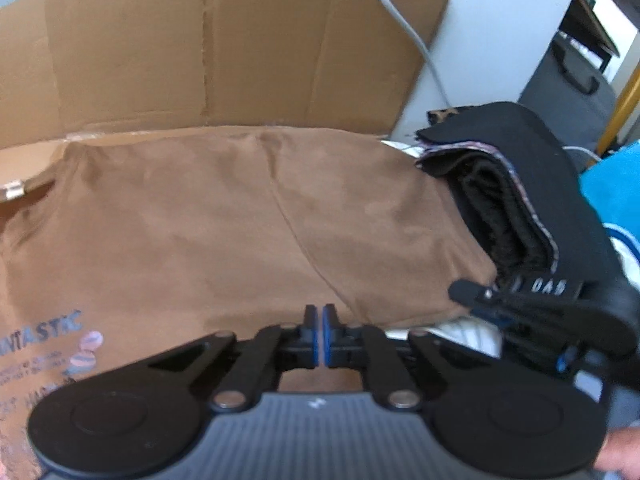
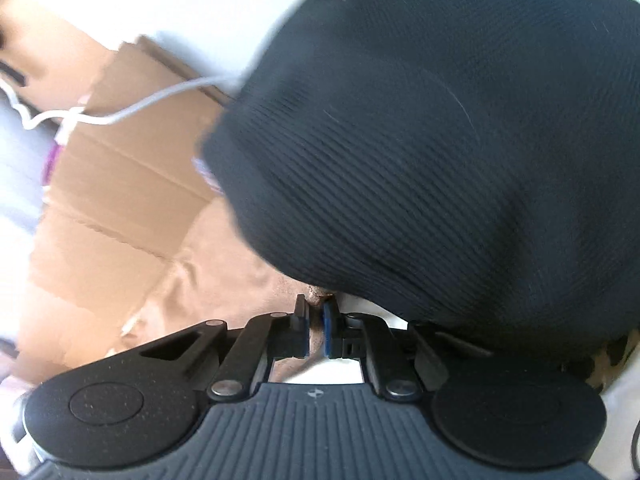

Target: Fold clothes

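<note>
**With the brown corner pinched, a fold looks under way**

While the brown garment (image 1: pixel 240 216) lies spread over flattened cardboard (image 1: pixel 224 40), the right gripper (image 2: pixel 316 320) has its jaws clamped on a bit of brown fabric at the near right corner, probably to carry it across. The left gripper (image 1: pixel 319 328) hangs above the near hem, jaws together on nothing. A folded black garment (image 1: pixel 520 200) sits beside it.

We seem to be in a home room or small office: ahead of the left gripper a flattened cardboard box (image 1: pixel 224 40) leans on a white wall (image 1: pixel 492 20), with an office chair (image 1: pixel 576 68) far right.
</note>
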`<action>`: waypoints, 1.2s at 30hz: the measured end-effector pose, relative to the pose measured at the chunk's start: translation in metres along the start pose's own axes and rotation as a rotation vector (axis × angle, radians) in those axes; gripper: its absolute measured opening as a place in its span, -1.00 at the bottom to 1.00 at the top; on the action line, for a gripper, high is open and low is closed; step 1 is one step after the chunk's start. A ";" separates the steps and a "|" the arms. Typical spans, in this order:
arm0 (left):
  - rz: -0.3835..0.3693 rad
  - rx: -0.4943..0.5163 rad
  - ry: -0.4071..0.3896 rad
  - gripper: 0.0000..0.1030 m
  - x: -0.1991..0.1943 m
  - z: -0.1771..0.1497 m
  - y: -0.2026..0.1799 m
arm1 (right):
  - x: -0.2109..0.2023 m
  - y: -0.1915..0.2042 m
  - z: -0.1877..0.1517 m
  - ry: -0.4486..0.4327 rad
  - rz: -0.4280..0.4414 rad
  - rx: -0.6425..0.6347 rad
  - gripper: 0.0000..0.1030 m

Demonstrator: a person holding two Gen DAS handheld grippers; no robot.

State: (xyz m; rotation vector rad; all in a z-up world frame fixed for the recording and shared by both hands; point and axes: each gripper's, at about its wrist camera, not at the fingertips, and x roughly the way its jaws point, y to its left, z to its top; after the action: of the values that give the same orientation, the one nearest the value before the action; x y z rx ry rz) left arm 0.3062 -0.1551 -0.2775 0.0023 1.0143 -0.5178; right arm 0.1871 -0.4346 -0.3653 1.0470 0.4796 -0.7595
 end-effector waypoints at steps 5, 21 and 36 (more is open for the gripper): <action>-0.033 0.054 -0.003 -0.97 0.006 -0.009 -0.008 | -0.011 0.021 0.014 -0.017 0.092 -0.109 -0.93; -0.107 0.070 0.001 -0.99 0.036 -0.015 -0.017 | -0.023 0.028 0.028 0.056 0.293 -0.258 -0.93; -0.186 -0.084 -0.014 -0.99 0.049 -0.022 0.003 | -0.037 0.040 -0.011 0.138 0.380 -0.492 -0.94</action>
State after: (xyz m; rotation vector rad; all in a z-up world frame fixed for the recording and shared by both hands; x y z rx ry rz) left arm 0.3100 -0.1677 -0.3299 -0.1715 1.0270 -0.6428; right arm 0.1924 -0.4013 -0.3213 0.6981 0.5315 -0.2116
